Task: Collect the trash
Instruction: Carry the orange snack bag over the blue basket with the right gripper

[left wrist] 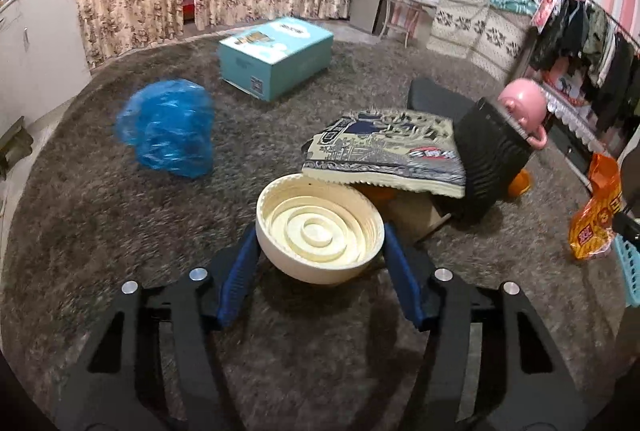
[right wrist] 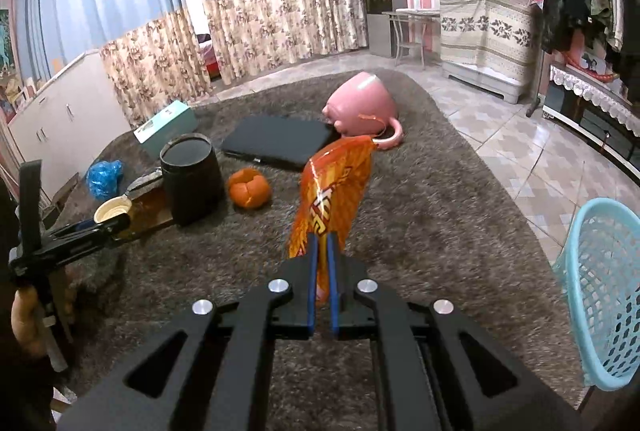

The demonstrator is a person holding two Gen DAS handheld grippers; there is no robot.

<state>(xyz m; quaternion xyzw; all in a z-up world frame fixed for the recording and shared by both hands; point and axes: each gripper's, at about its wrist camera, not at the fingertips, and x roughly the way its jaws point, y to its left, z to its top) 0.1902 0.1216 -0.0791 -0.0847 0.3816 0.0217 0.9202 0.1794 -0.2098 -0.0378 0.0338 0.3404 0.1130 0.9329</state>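
we hold a cream ridged bowl (left wrist: 320,237) in our left gripper (left wrist: 320,251), its jaws spread wide and pressed against the bowl's two sides, above the grey shag carpet (left wrist: 100,231). our right gripper (right wrist: 322,263) has its jaws nearly closed, pinching the lower end of an orange snack wrapper (right wrist: 334,199) that stands up in the air. a light blue mesh basket (right wrist: 600,295) stands just to the right.

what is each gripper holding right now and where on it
Left gripper holds the cream ribbed paper bowl by opposite sides of its rim. Right gripper pinches the orange crinkly snack wrapper at its lower end.
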